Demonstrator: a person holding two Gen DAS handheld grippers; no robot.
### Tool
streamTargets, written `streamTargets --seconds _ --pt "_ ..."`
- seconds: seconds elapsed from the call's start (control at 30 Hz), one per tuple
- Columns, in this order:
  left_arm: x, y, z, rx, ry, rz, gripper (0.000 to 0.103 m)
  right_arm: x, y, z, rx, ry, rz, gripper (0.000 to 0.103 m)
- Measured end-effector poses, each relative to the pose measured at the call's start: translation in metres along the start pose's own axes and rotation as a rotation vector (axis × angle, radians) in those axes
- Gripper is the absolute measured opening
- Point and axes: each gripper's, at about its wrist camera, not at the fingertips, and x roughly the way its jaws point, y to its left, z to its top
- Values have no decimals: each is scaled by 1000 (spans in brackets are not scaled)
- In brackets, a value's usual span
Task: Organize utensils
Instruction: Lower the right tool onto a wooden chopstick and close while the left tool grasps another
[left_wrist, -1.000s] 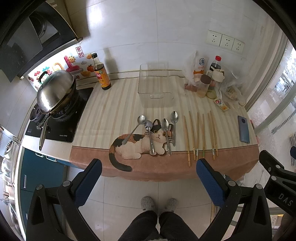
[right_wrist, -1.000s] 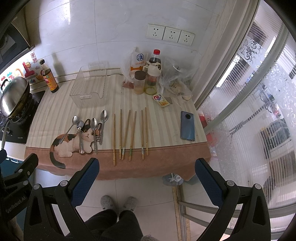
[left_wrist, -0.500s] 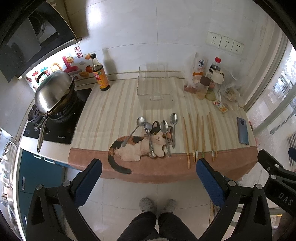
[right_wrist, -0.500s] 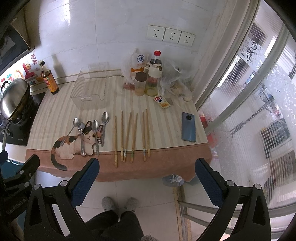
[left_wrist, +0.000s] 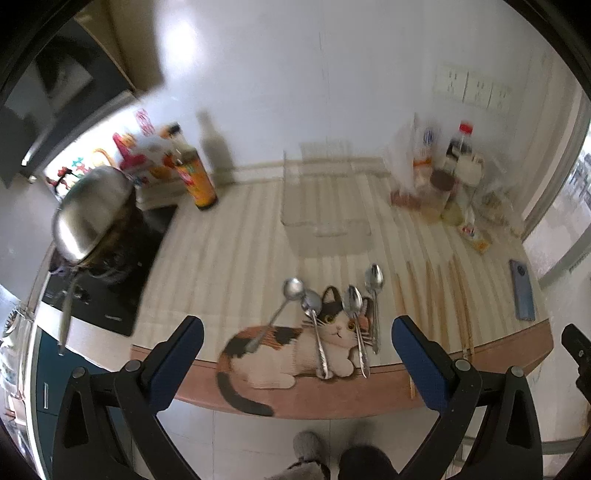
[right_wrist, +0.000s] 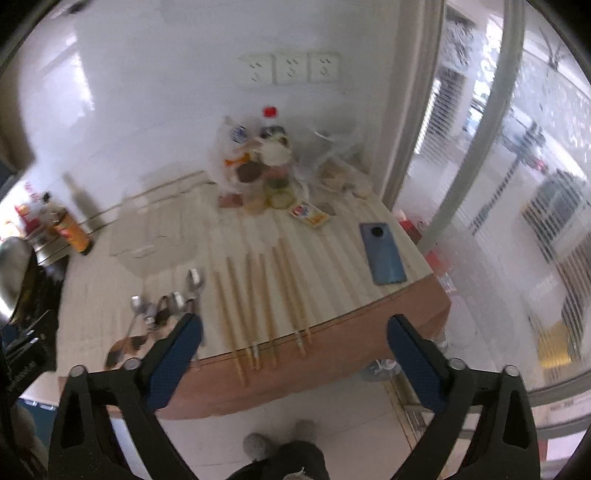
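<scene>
Several metal spoons (left_wrist: 332, 314) lie on the cat picture at the counter's front edge. Right of them lie several wooden chopsticks (left_wrist: 432, 295) in a row. A clear plastic container (left_wrist: 325, 206) stands behind them, toward the wall. My left gripper (left_wrist: 297, 332) hovers open over the front edge, in line with the spoons and holding nothing. In the right wrist view the chopsticks (right_wrist: 258, 302) run between the fingers of my right gripper (right_wrist: 294, 325). It hangs above them with its jaws closing and nothing gripped. The spoons (right_wrist: 177, 299) sit by its left finger.
A steel wok (left_wrist: 92, 214) sits on the black stove (left_wrist: 110, 288) at the left, a sauce bottle (left_wrist: 195, 181) behind it. Jars, bottles and bags (left_wrist: 443, 184) crowd the back right corner. A blue phone (right_wrist: 382, 253) lies near the right edge. Feet show on the floor.
Both grippers have dropped and come closer to the counter, so the utensils look larger. The right view has rolled and its fingers stand slightly narrower. Both views are now motion-blurred.
</scene>
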Motion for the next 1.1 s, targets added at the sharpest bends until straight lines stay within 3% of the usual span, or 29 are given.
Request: streamTargets --seconds 0.1,0.3,0.43,0.6,0.67,0.77,0.83,0.97,1.1 --pt "32 -24 -1 48 61 10 103 41 -14 4 12 68 20 71" --pt "117 -86 -3 105 249 -10 101 143 -47 15 9 210 46 55" --pt "169 -110 -3 69 394 -31 77 213 -58 28 -15 316 96 53" --pt "209 -120 -4 -17 504 -81 58 287 -41 34 -89 451 177 53" --pt "219 -119 -6 -43 529 -86 53 303 -30 34 -128 479 181 53" --pt "232 -119 -8 -82 568 -123 52 321 -14 31 -189 518 185 45" --pt "240 -120 -11 -103 590 -146 52 322 -4 30 -235 502 175 40" --pt "254 -131 -15 -87 606 -170 52 324 -2 26 -264 504 111 8" --pt "269 -148 -21 -27 617 -172 53 322 -14 20 -235 534 78 7"
